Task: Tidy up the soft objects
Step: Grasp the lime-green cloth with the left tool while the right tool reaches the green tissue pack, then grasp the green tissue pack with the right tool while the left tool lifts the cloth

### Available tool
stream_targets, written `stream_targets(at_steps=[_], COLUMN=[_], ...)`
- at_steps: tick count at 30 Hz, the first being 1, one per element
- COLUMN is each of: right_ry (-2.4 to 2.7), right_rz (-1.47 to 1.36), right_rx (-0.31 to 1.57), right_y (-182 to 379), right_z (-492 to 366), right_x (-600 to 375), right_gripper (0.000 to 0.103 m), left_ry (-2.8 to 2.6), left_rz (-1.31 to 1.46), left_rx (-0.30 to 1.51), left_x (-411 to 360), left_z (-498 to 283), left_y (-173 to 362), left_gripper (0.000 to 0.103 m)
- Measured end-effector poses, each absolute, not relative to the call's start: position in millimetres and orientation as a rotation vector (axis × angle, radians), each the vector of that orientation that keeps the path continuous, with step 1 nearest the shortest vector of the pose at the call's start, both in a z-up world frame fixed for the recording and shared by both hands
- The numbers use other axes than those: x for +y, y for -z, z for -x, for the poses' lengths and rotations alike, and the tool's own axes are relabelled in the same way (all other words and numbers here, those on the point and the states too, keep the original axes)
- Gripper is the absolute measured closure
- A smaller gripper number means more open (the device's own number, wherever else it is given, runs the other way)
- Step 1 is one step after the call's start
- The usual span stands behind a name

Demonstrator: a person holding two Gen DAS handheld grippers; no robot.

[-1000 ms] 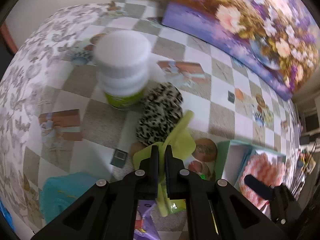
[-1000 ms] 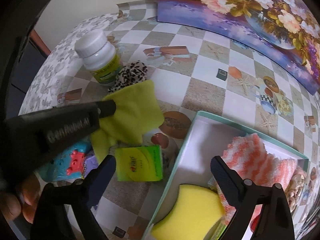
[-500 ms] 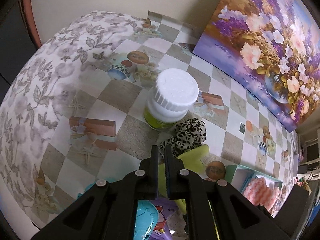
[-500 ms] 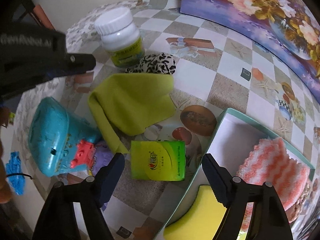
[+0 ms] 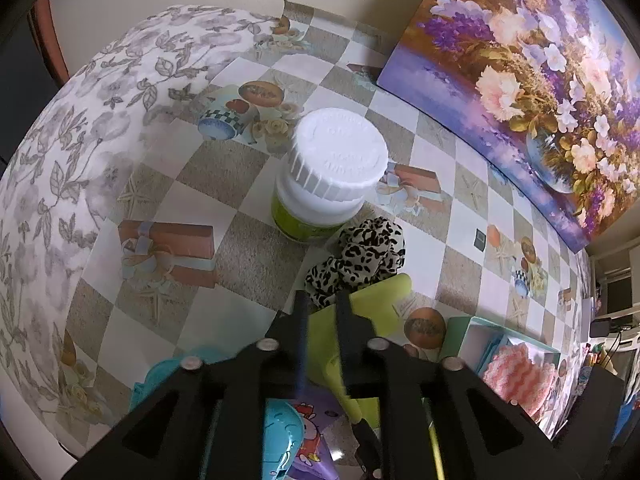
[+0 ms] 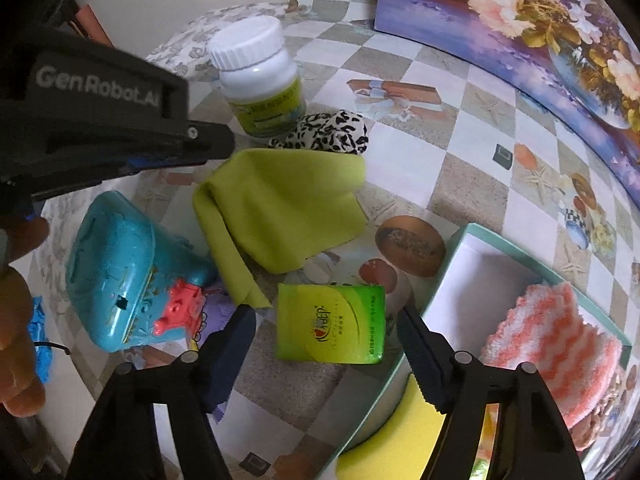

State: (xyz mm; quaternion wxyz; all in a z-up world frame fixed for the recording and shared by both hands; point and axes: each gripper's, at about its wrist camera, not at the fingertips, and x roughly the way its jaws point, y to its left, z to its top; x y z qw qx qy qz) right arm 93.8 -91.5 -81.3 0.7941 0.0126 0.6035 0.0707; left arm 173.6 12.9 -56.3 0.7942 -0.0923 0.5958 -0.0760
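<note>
A lime green cloth (image 6: 280, 208) lies crumpled on the checked tablecloth, just in front of a leopard-print scrunchie (image 6: 324, 132). My left gripper (image 5: 320, 298) hovers above the cloth's edge (image 5: 368, 304). Its jaws are opening a little, with nothing pinched between them. A green tissue pack (image 6: 332, 324) lies flat on the table. My right gripper (image 6: 324, 312) points down over it, jaws closing, one fingertip on each side of the pack, neither touching it. The teal box (image 6: 472, 240) on the right holds a pink-and-white striped cloth (image 6: 548, 340) and a yellow sponge (image 6: 400, 432).
A white-capped bottle (image 6: 260, 80) stands behind the scrunchie. A teal plastic toy (image 6: 116, 272) lies left of the cloth. A flower painting (image 6: 520, 20) leans along the back right. A person's hand (image 6: 16, 340) shows at the left edge, where the table ends.
The left gripper let go of the green cloth, which now lies on the table, and its jaws parted slightly. The right gripper's jaws narrowed as it came over the tissue pack.
</note>
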Motion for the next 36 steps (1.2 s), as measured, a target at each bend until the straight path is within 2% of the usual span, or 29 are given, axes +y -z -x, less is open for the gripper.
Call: stream_targets(at_steps=[2,7,11,16,22,32,34,36], right_ry=[-0.152,-0.16,-0.164,-0.165,-0.165,-0.165,-0.167,-0.168], right_rz=[-0.03,-0.046,-0.055,-0.059,-0.069,-0.112,-0.12,-0.123], right_rx=[1.309,1.322,1.324,1.319,1.31,1.306,1.306,1.305], right_y=[86.2,93.2,98.8,101.8,100.5,94.5,93.9,93.8], right_z=[-94.4,-95.1,-97.9,-96.8,-95.0,-94.3,-94.7,-95.1], right_x=[-92.1,-90.2,-90.6,-89.5,-96.6,-110.9,-114.2,-117.2], right_gripper=[0.032,0.032,0.033,0.034,0.039,0.041,0.041,0.041], left_ry=[0.163,0.165,0.165,0.167,0.179,0.211,0.219,0.222], left_rz=[0.192,0.201,0.212,0.205,0.193,0.119,0.124,0.139], left_rx=[1.287,1.3,1.312,1.309,1.314,1.308,1.309,1.31], left_x=[12.3,13.5,14.5,14.0,11.1,-4.7,-5.9,-6.3], left_z=[-173.9,-175.3,-176.5,-177.5,-177.2,-176.7,-178.0,-179.3], left_y=[57.5,61.5,66.1,67.9,67.4,73.8,76.8,80.6], left_gripper=[0.079,0.078,0.07,0.067,0.062,0.063,0.069,0.081])
